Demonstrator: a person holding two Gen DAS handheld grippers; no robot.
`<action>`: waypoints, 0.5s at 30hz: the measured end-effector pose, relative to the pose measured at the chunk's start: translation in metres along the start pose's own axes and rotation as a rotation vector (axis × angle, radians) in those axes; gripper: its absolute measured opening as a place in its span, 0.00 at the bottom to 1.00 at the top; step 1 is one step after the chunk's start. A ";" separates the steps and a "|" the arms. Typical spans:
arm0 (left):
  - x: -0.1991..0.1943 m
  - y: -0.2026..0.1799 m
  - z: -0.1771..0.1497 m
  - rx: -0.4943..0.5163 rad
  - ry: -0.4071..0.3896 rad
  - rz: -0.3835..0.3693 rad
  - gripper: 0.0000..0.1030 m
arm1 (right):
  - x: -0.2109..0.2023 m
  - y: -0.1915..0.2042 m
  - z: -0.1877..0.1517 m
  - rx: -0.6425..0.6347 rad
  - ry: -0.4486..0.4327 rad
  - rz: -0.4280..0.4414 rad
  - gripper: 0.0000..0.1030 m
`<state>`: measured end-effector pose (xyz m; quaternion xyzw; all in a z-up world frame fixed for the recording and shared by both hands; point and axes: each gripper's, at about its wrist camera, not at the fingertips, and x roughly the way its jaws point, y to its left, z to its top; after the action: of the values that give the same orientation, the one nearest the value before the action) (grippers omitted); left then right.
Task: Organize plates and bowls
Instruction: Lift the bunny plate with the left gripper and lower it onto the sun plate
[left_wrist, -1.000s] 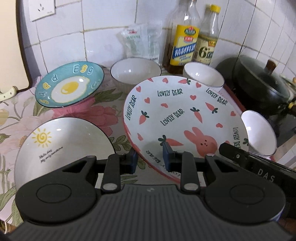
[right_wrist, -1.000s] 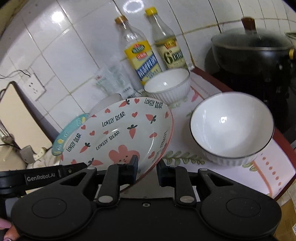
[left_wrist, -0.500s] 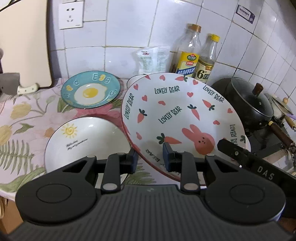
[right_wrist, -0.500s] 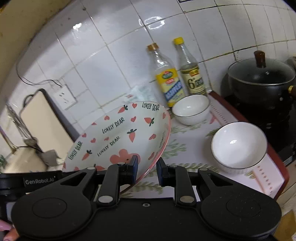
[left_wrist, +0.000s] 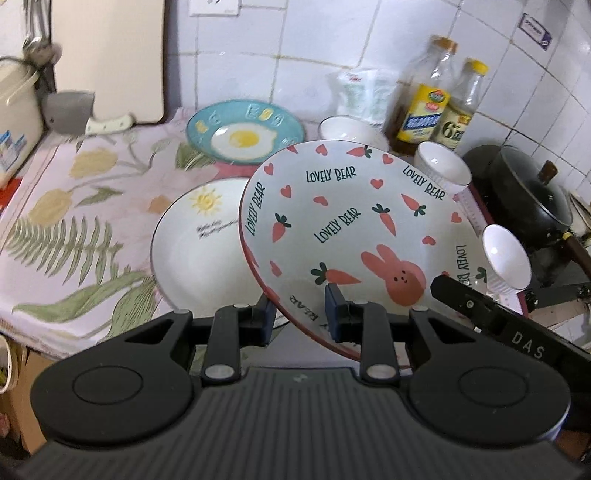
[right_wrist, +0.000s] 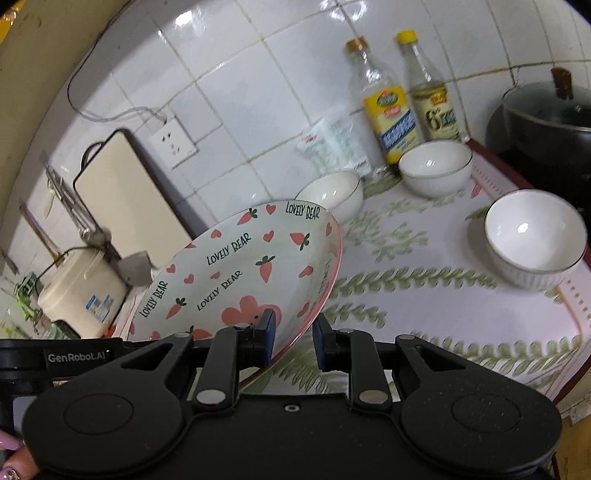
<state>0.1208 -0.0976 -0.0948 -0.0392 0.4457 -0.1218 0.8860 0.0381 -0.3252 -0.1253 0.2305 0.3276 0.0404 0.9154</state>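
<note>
Both grippers pinch the rim of one large white ceramic plate printed with pink hearts, carrots, a rabbit and the words LOVELY BEAR (left_wrist: 354, 225): the left gripper (left_wrist: 299, 314) clamps its near edge, and the right gripper (right_wrist: 293, 341) clamps the edge on the opposite side. A second ago this plate sat low, close to the flowered tablecloth (left_wrist: 74, 229); now it is lifted, tilted up on its far side, and has drifted left so that it overlaps the white round plate with a yellow sun drawing (left_wrist: 195, 251). That reads as a carry toward a stack on the sun plate, with nothing set down yet.

Going left to right across the counter: a cream rice cooker (right_wrist: 83, 291) and a cleaver with a pale handle (left_wrist: 85, 114) stand at the far left, under a beige cutting board (left_wrist: 110, 55) leaning on the tiled wall. Next comes the teal round plate with a fried-egg picture (left_wrist: 243, 133), behind the sun plate. Three white ribbed bowls follow: one near the wall (right_wrist: 332, 192), one beside the bottles (right_wrist: 436, 168), one at the cloth's right edge (right_wrist: 535, 240). Two glass oil and vinegar bottles (right_wrist: 406, 99) and a black lidded pot (right_wrist: 550, 122) close the right side.

Over the sun plate nothing stands in the way; the egg plate lies just behind it.
</note>
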 end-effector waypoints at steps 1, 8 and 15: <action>0.001 0.004 -0.002 -0.005 0.004 0.003 0.25 | 0.002 0.001 -0.002 -0.003 0.008 0.001 0.25; 0.016 0.026 -0.015 -0.044 0.041 0.022 0.25 | 0.025 0.014 -0.016 -0.029 0.078 -0.014 0.25; 0.032 0.052 -0.020 -0.104 0.090 0.009 0.25 | 0.048 0.021 -0.020 -0.038 0.136 -0.013 0.25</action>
<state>0.1329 -0.0541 -0.1411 -0.0778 0.4911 -0.0962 0.8623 0.0654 -0.2877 -0.1573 0.2078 0.3896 0.0560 0.8955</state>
